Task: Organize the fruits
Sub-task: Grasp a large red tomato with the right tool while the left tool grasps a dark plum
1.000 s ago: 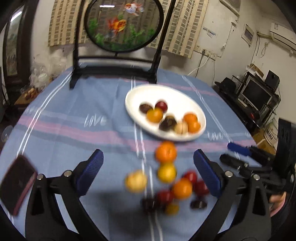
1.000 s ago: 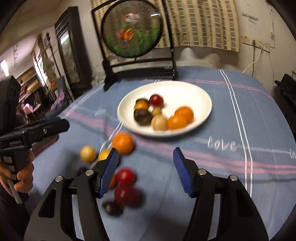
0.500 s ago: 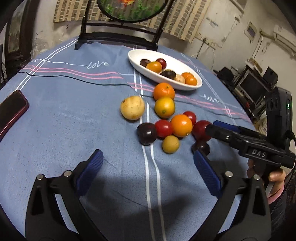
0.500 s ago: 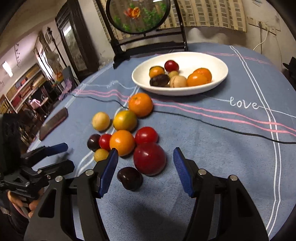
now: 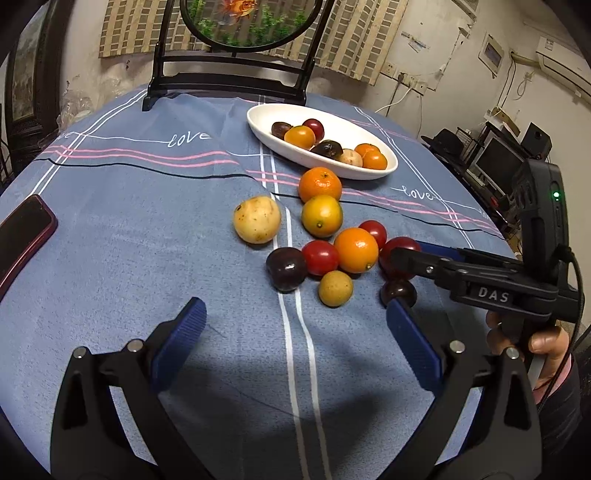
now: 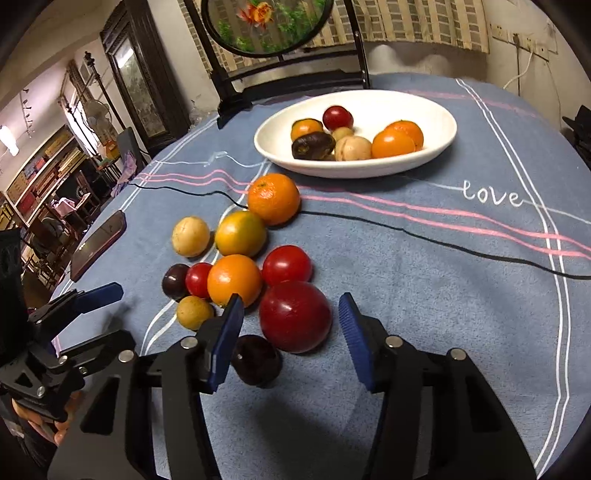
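Red phone cut by left edge; dark plum partly behind right claw.

- A dark phone with a red rim lies flat at the left edge of the desk, on a blue cloth striped pink, white and black.
- A round goldfish picture stands in a black frame at the far edge.
- A dark monitor and speaker sit on a rack at the right wall.
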